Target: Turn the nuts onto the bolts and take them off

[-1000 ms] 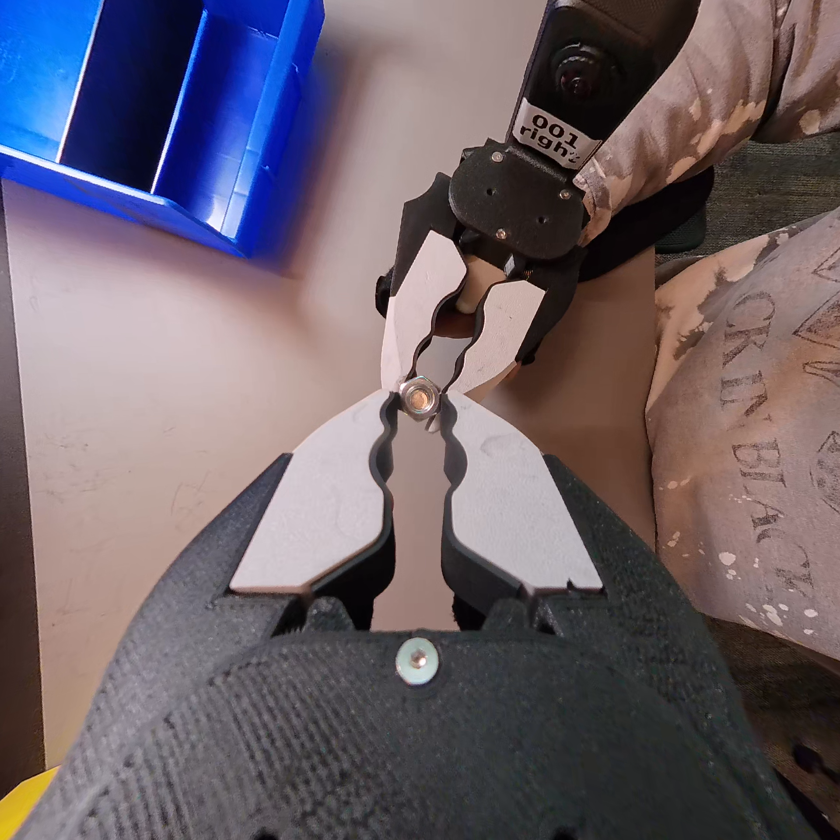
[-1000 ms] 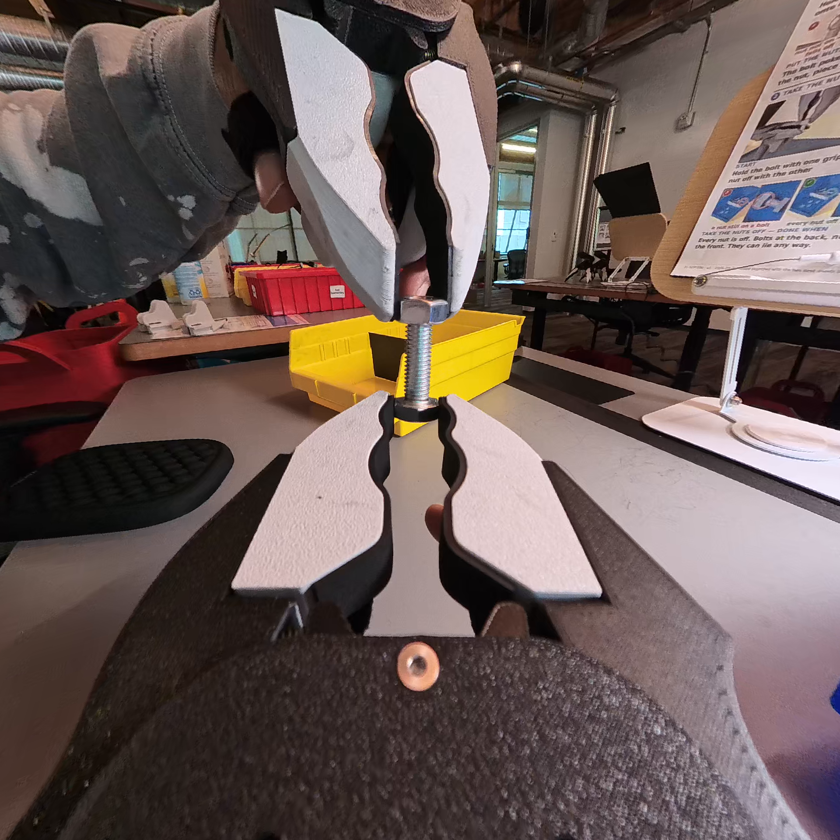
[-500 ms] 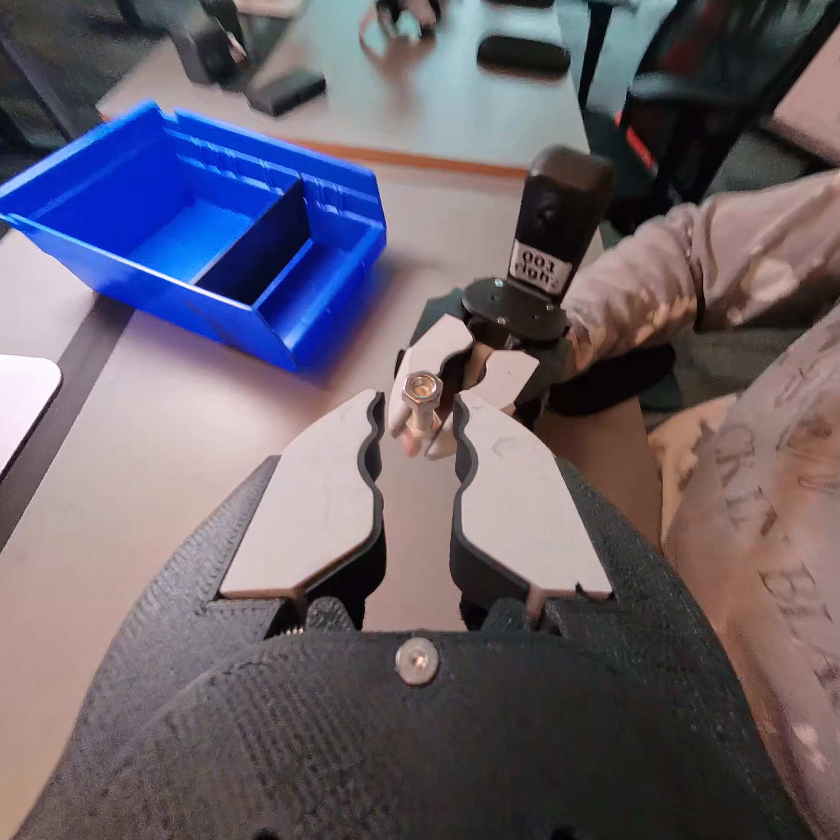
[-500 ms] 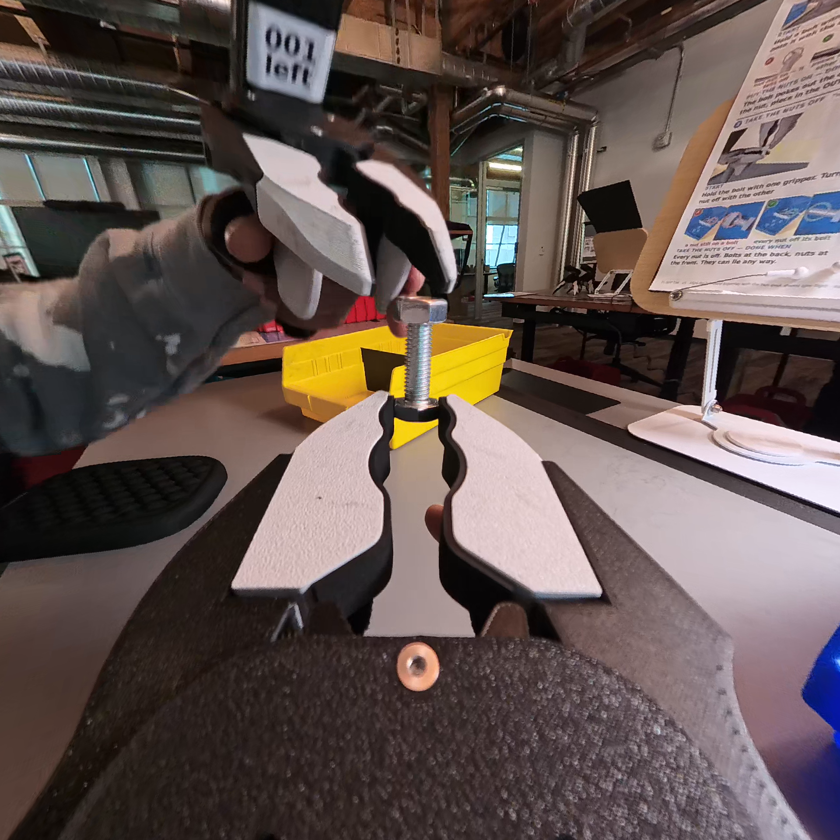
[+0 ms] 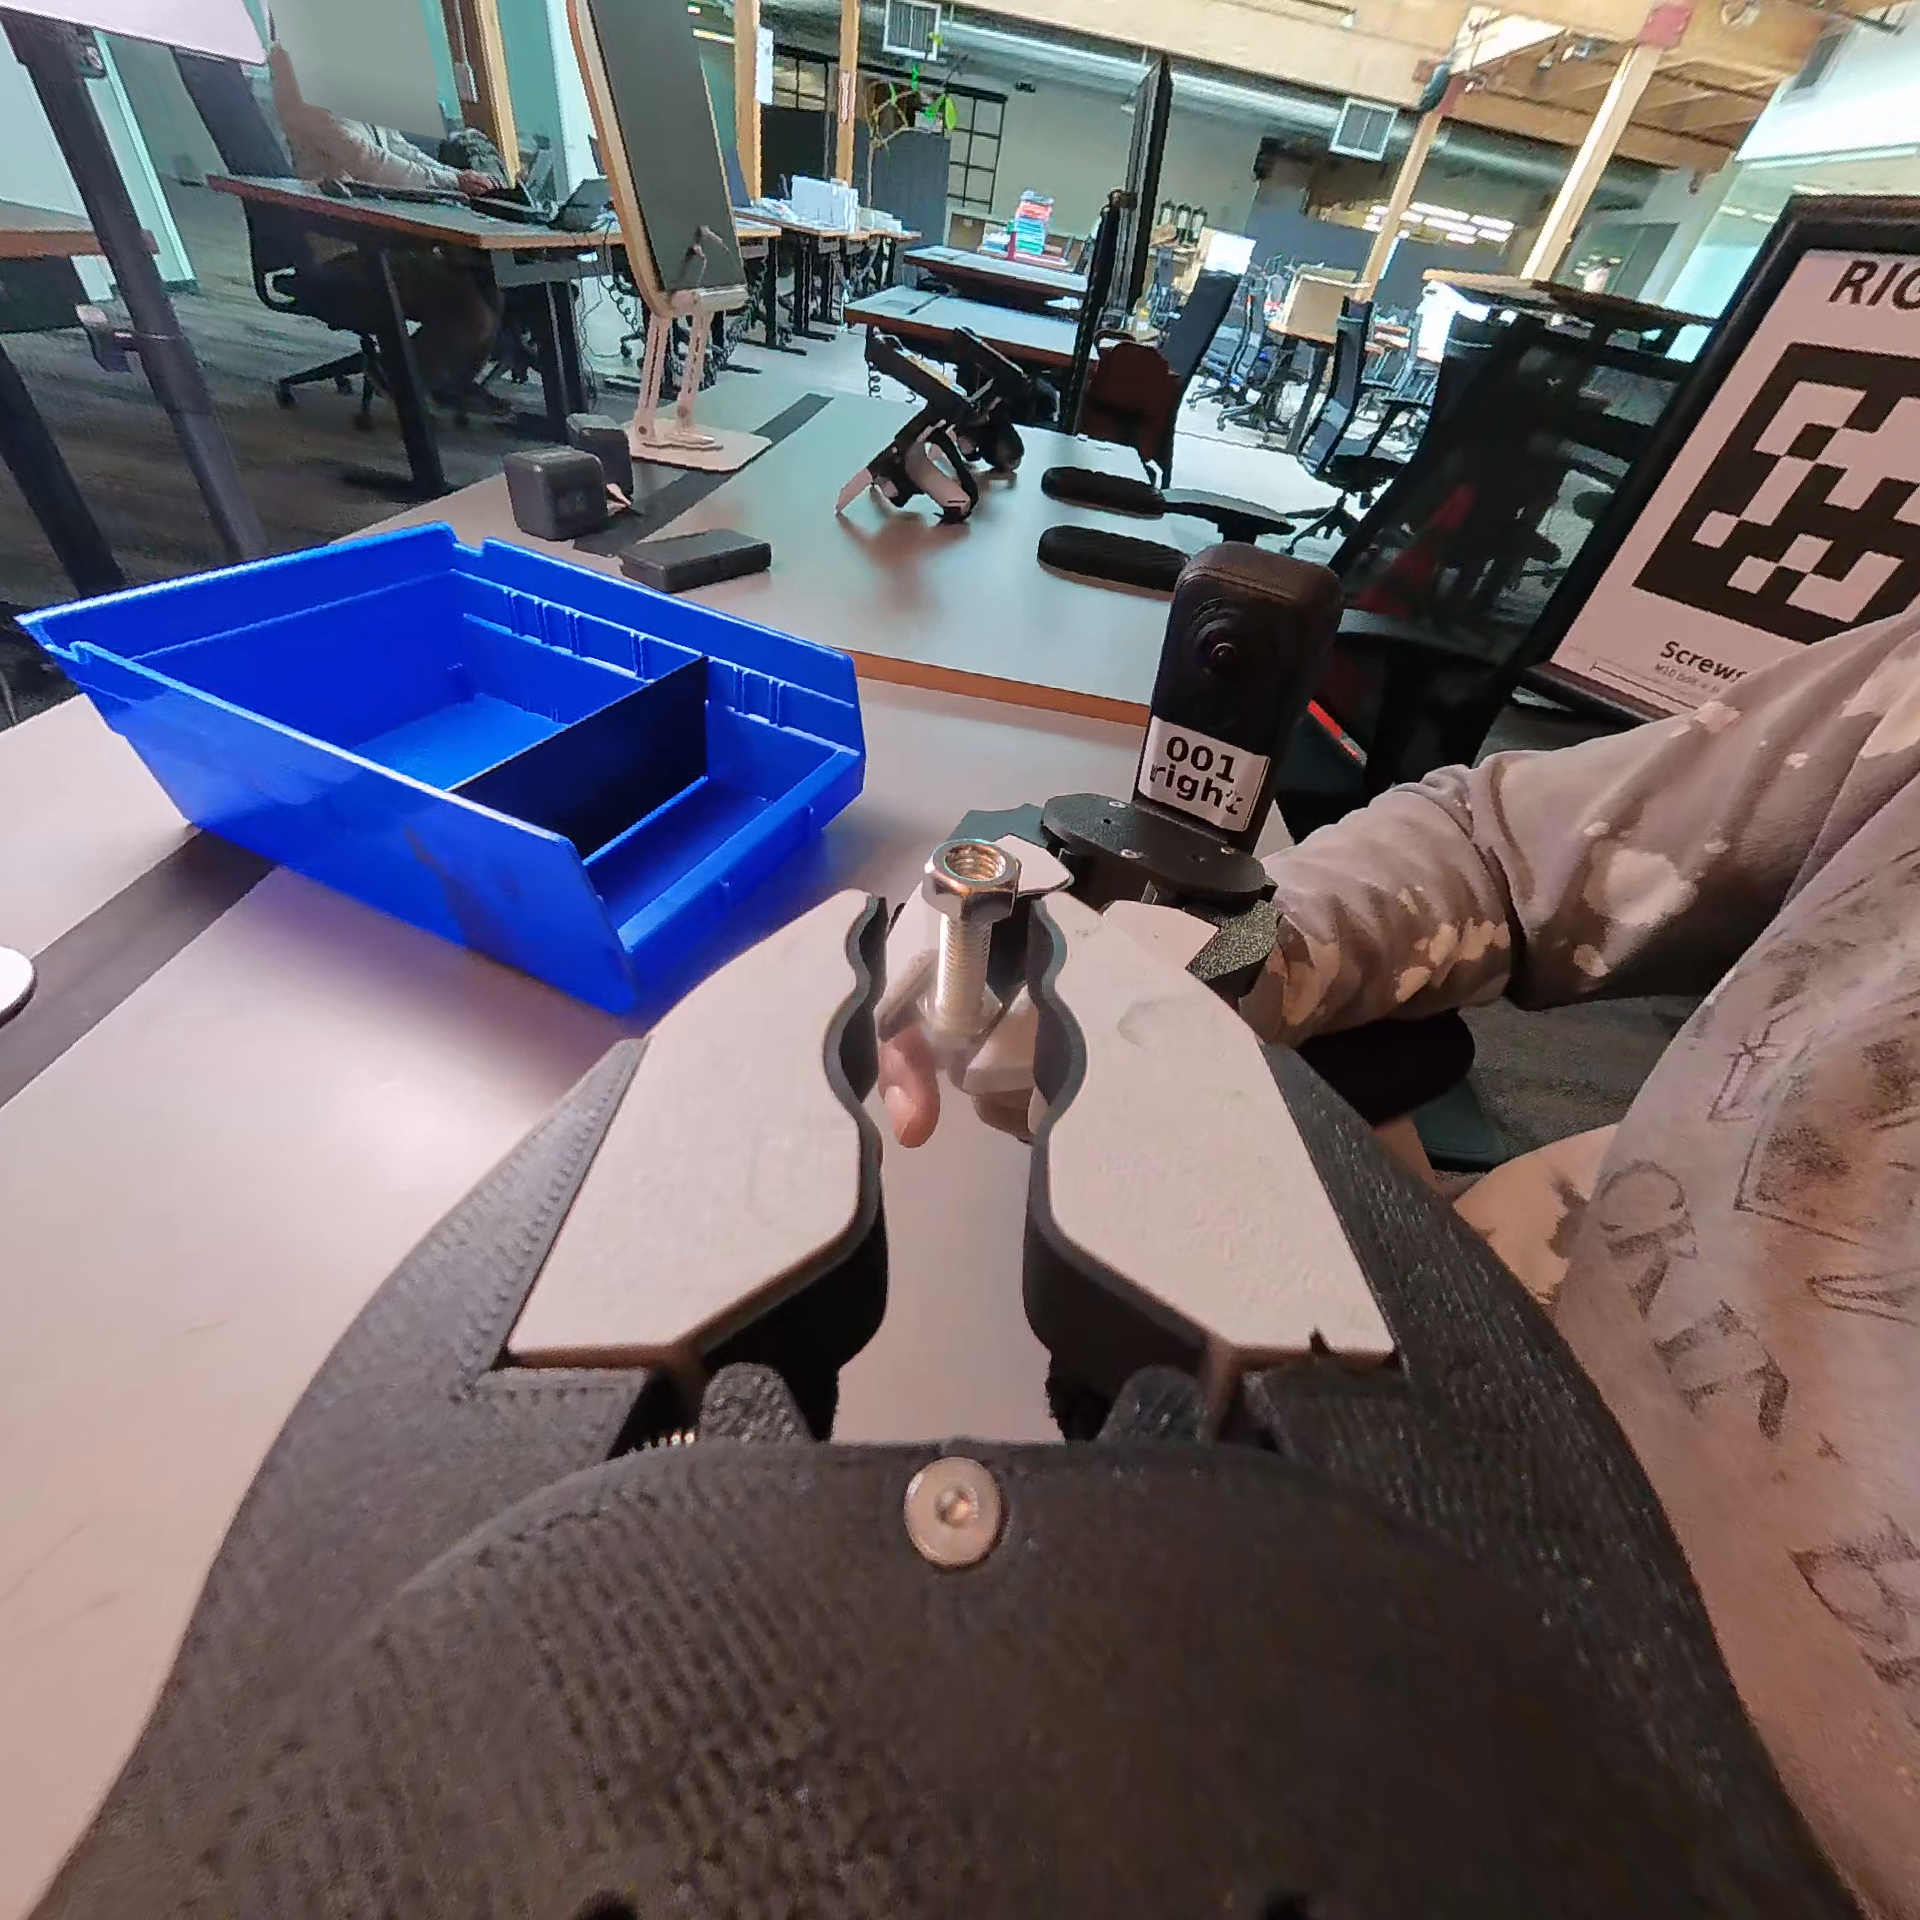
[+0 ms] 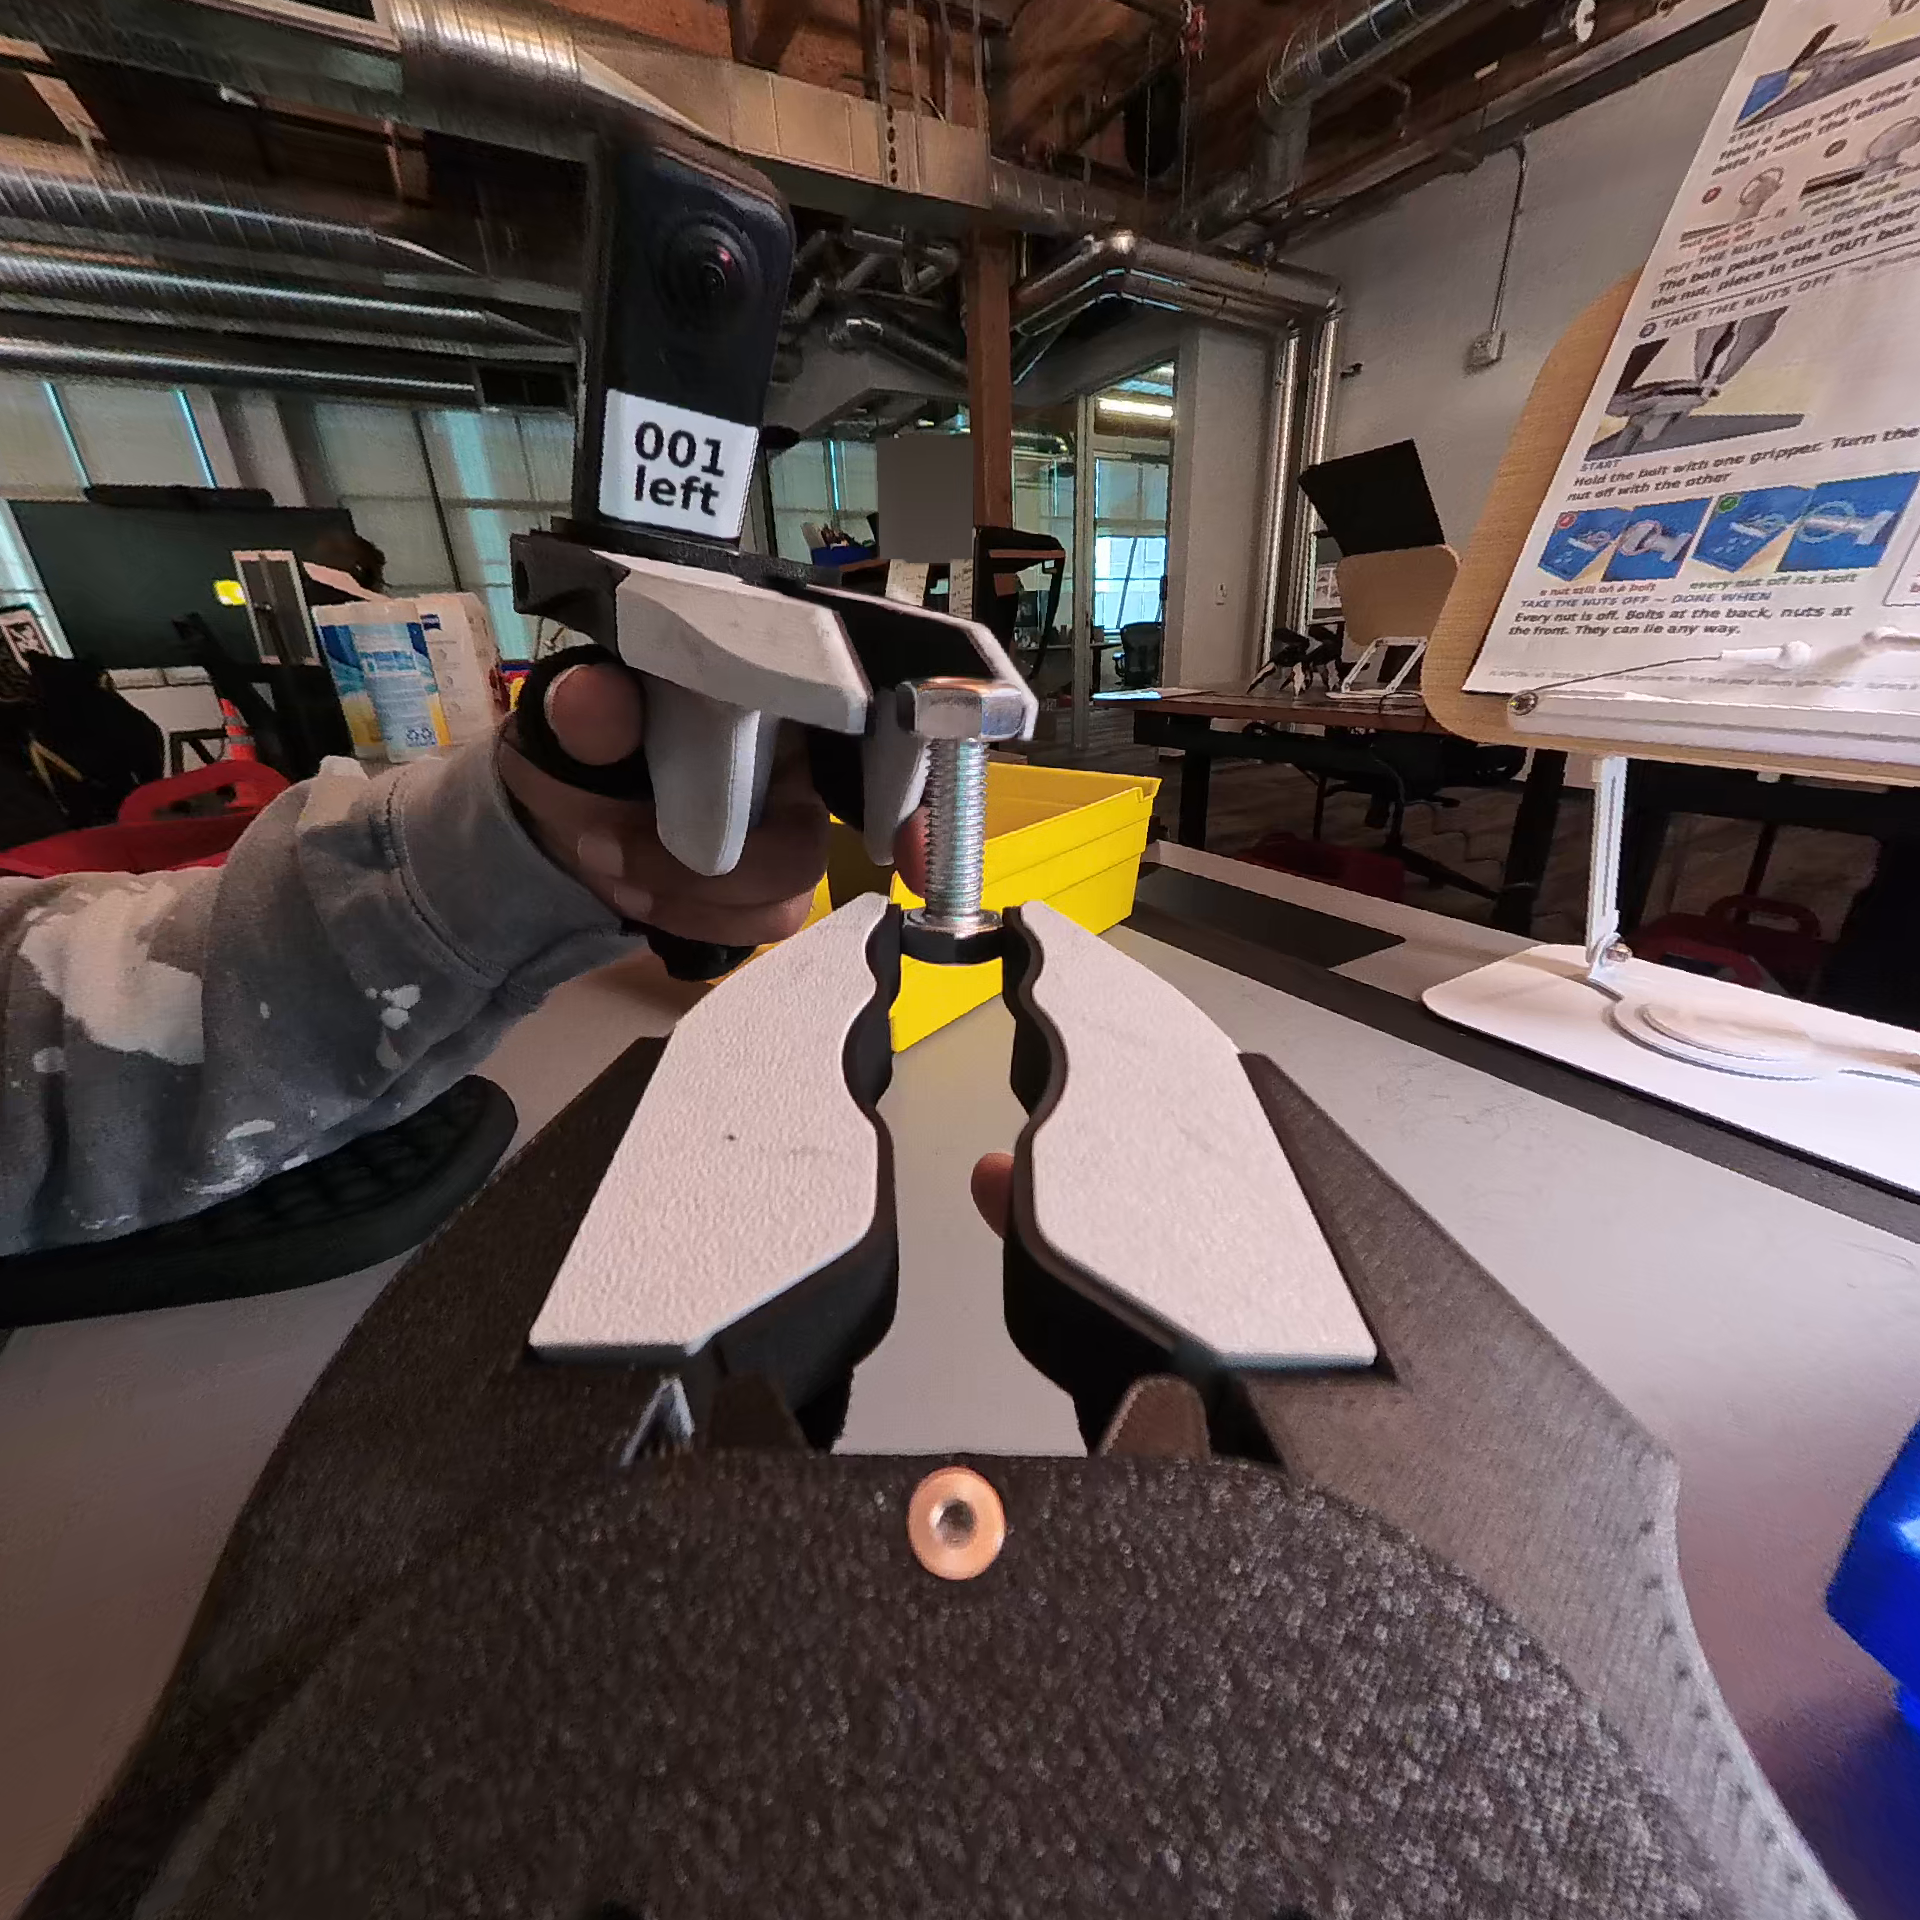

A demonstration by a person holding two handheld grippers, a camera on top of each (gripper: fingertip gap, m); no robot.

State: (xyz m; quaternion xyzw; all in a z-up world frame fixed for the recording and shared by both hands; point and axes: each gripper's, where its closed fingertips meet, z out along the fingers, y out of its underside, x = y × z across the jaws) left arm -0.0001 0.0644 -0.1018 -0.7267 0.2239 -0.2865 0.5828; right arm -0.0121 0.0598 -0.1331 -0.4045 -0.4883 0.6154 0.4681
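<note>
table [image 5: 260,1143] carries a blue bin [image 5: 312,748] with a dark divider on the left side and a yellow bin [image 6: 1049,842] farther back, behind the bolt in the right wrist view. neither bin is in play right now.

right claw [image 6: 951,914]: pressed together on the head of the bolt [image 6: 958,831], at its lower end. it holds the bolt upright above the table, same grip as a second ago.

left claw [image 5: 956,920]: this is what changed. a second ago it pinched the nut from above, pointing down. half a second ago it let go and swung away. now it is back level with the table, coming at the nut from the side. fingers are spread a bit and flank the nut. a small gap shows on each side in the left wrist view, so no pinch yet as far as i can see.

nut [image 6: 961,712]: sits at the top end of the bolt thread, well apart from the head, long bare thread below it.

judgement: this looks like a regrasp between turns, so one twist is done and the claw is reset for the next bite. the nut is barely on, either just started or nearly off, and i can't tell which direction. next step needs closing square on the nut flats, since a skewed pinch could slip or tilt the bolt.
</note>
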